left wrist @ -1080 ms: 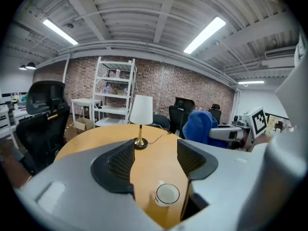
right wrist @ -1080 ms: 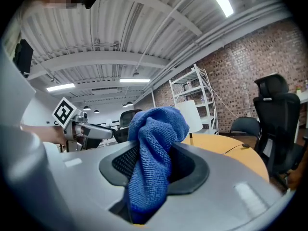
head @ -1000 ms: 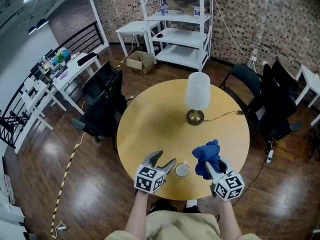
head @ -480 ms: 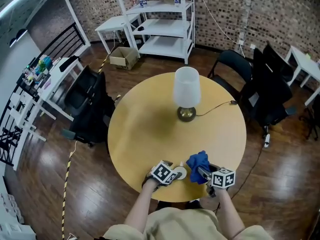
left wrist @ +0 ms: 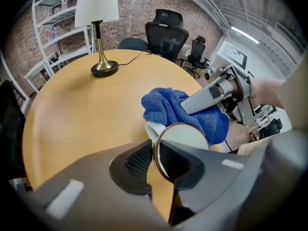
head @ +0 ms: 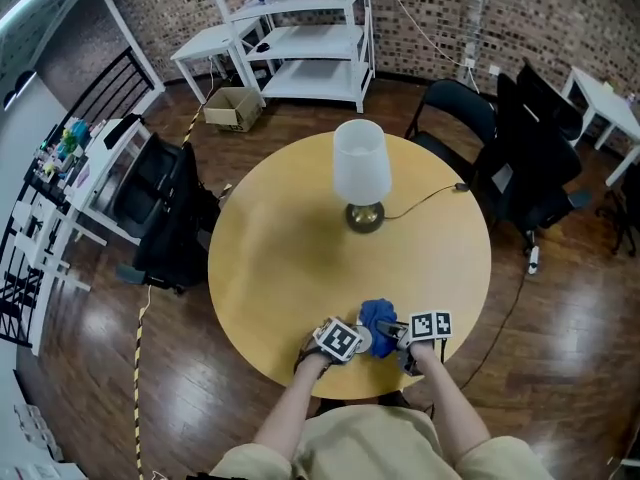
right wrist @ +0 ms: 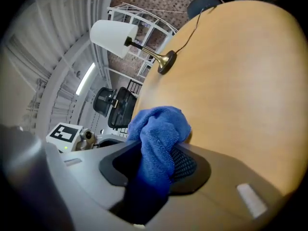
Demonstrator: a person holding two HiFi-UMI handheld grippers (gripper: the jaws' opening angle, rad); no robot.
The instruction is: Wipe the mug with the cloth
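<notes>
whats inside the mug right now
The mug looks bare white inside. One jaw of the left gripper, which has just closed on the rim, reaches in, hiding the bottom.

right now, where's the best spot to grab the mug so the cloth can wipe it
Pinch the mug by its thin rim wall, coming from above on the person's left, one jaw inside the mouth and one outside, as the left gripper does. It stands upright with the mouth open, and the cloth is on the opposite side.
</notes>
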